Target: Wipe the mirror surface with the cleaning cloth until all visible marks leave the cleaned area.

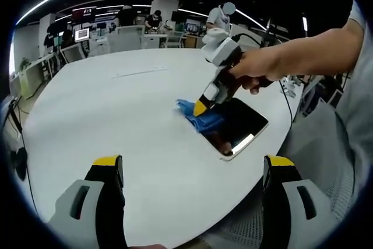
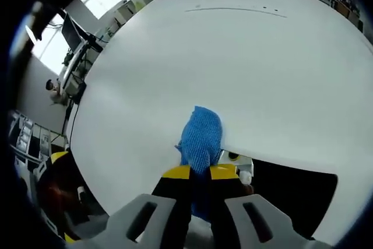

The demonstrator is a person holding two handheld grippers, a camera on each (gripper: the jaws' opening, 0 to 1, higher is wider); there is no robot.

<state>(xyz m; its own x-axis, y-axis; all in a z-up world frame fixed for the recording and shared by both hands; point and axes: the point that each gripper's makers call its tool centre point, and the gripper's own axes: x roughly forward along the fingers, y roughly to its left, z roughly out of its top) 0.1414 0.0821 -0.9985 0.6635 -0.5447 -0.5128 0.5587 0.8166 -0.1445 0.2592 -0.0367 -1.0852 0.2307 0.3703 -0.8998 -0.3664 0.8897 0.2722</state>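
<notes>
From the left gripper view we see our left gripper [image 1: 192, 170], jaws wide apart over the white table [image 1: 116, 121]; the right gripper [image 2: 200, 173] clamps the blue cloth [image 2: 201, 135] at the mirror [image 1: 239, 123] edge.

Bright overhead strip lighting, fisheye-warped edges
</notes>
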